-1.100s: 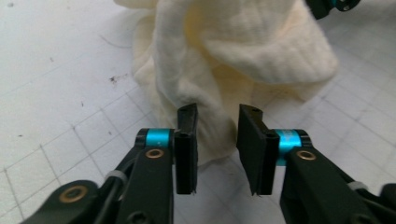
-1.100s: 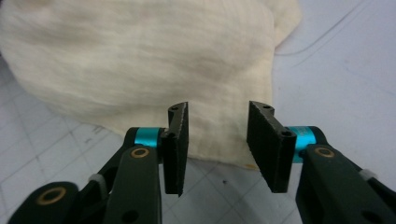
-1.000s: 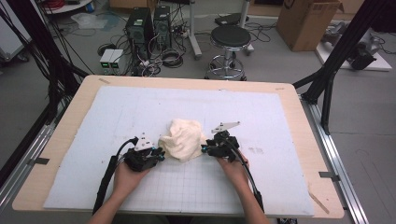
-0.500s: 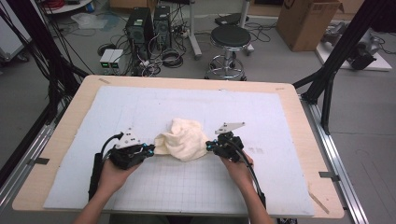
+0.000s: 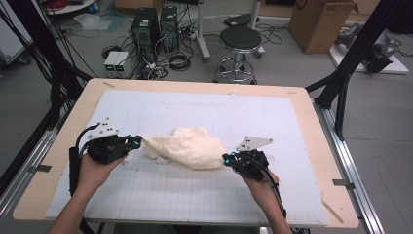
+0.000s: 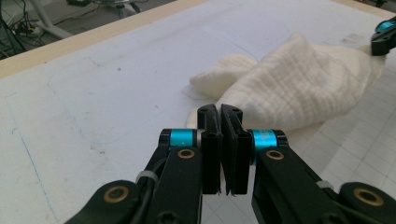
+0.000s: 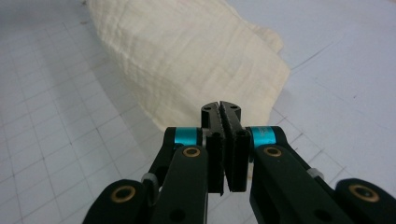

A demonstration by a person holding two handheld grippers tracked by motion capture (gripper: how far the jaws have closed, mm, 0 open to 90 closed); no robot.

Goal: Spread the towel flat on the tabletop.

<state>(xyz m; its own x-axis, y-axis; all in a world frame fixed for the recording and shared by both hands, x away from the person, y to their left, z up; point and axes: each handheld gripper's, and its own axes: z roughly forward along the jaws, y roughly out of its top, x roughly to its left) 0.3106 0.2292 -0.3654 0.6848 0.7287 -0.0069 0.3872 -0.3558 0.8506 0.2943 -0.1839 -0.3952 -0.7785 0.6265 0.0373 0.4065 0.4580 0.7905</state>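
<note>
While a cream cloth [image 5: 187, 148] lies stretched across the middle of the white mat [image 5: 272, 122], the left gripper [image 5: 138, 141] pinches its left end with closed jaws, and the right gripper [image 5: 226, 158] clamps its right end the same way.

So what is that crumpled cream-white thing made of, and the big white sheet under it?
The crumpled cream-white cloth looks like soft woven cotton, perhaps muslin: matt, with a fine crinkled weave and loose folds. The white gridded mat beneath seems a smooth, thin sheet, maybe plastic or coated paper, printed with faint squares and scuffed with marks. It lies on a pale wooden-looking table, probably plywood, going by its tan, matt edge.
</note>
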